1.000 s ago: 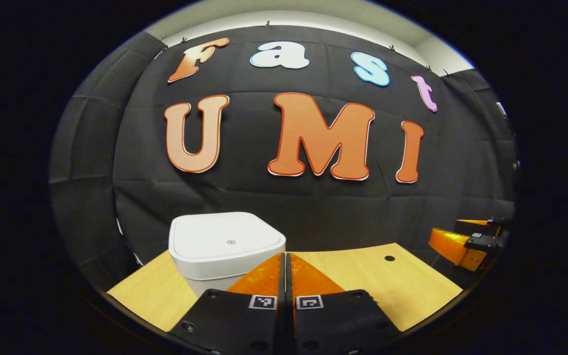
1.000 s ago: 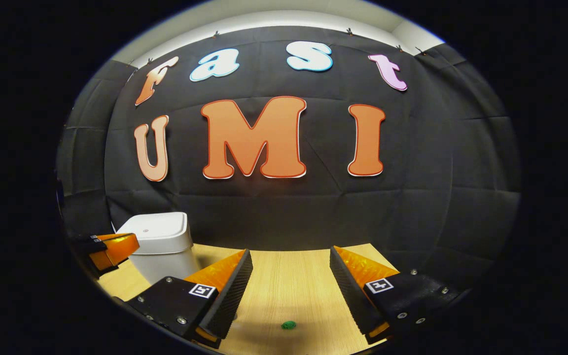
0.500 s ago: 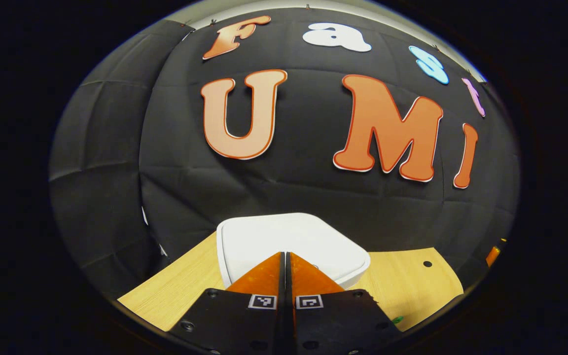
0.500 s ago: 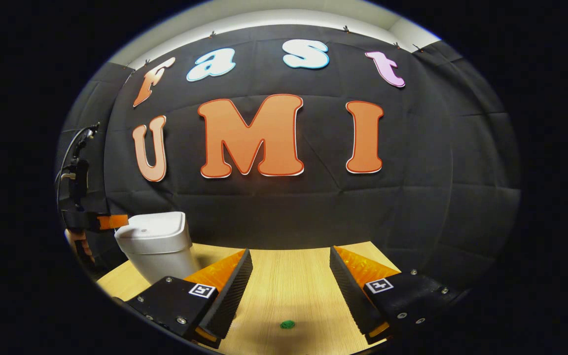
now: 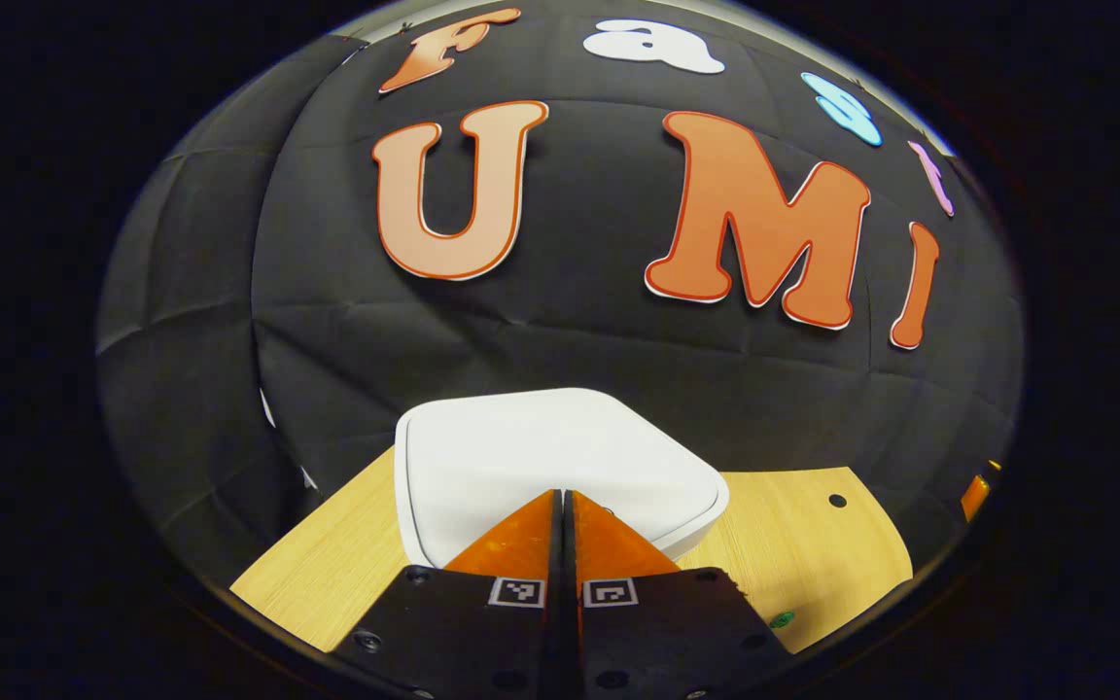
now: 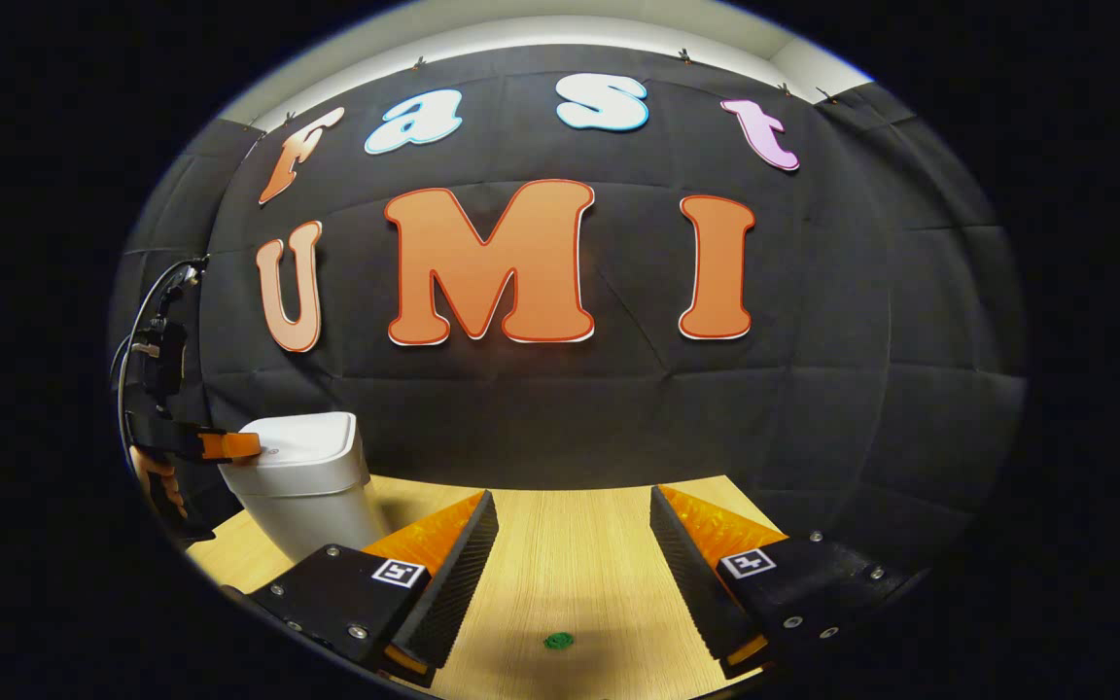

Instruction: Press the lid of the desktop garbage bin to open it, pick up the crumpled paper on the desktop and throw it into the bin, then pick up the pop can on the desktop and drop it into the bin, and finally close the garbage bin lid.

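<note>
The left gripper (image 5: pixel 561 496) has its two fingers pressed together with nothing between them, tips resting on the near edge of the lid (image 5: pixel 541 457) of the white garbage bin (image 6: pixel 302 486) — which stands at the far left of the wooden desktop (image 6: pixel 570 564), lid down. The right gripper (image 6: pixel 570 525) hangs spread wide and empty over the middle of the desktop, well apart from the bin — a small green speck (image 6: pixel 557 640) lies on the wood between its fingers.
</note>
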Action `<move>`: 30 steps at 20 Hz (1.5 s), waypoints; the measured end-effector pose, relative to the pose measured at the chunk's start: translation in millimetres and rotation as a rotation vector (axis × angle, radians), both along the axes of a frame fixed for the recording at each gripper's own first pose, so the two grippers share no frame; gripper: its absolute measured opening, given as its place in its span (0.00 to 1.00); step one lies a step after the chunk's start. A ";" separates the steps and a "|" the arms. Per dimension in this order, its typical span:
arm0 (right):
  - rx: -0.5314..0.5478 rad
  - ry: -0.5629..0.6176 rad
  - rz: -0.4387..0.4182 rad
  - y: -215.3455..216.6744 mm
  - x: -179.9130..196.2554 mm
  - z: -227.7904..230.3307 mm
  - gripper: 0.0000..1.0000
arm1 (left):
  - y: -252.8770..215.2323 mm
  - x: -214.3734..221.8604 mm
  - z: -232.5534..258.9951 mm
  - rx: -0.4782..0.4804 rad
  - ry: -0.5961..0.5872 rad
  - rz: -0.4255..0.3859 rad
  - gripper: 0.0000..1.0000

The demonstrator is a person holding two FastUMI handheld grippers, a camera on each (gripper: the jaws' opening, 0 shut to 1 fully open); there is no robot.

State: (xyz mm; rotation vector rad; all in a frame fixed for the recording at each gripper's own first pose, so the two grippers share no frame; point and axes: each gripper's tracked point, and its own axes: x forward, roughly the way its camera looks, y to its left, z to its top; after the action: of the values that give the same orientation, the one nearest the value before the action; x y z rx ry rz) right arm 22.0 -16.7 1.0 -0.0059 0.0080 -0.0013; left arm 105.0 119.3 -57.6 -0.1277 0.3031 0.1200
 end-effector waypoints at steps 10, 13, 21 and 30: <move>0.024 -0.018 -0.007 -4.2 -4.6 11.8 0.94 | -14.5 -40.3 105.3 0.101 -0.317 0.069 0.34; 0.021 -0.018 0.003 -3.2 -8.6 11.0 0.94 | -34.3 -46.0 87.2 0.049 -0.282 0.029 0.42; -0.005 0.045 0.019 -4.8 -4.4 -14.4 0.94 | -55.7 -55.6 77.8 0.062 -0.295 -0.013 0.88; -0.101 0.317 0.065 -4.3 20.1 -126.2 0.94 | -65.8 -53.9 50.4 0.021 -0.249 -0.070 0.95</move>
State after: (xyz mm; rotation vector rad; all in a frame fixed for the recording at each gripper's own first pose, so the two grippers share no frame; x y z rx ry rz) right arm 42.1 -21.0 -125.2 -0.1069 0.3251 0.0642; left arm 51.1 53.5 -7.2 -0.1098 0.0575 0.0367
